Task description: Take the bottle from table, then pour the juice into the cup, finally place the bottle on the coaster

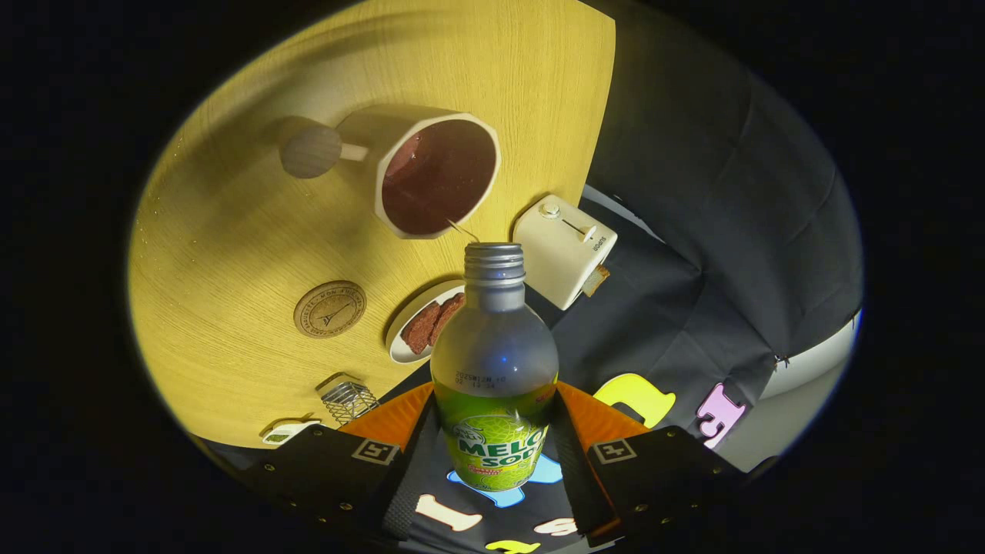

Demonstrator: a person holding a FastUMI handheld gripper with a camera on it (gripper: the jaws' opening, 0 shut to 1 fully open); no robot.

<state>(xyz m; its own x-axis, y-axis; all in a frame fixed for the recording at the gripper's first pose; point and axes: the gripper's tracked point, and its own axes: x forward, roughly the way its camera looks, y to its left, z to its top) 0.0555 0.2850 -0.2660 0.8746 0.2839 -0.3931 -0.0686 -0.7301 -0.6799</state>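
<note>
We have the bottle [494,362] clamped in our gripper [492,450] at lower centre, tipped toward the cup [439,175] above it (seemingly mid-pour); the coaster [329,308], centre left, waits.

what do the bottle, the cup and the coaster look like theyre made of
Bottle, held between the gripper fingers: seemingly matte frosted metal with a threaded neck and glossy printed wrap. Cup: likely glazed ceramic, smooth pale rim, with a wood-look knob handle. Coaster: probably cork or wood, tan disc with a stamped pattern.
</note>
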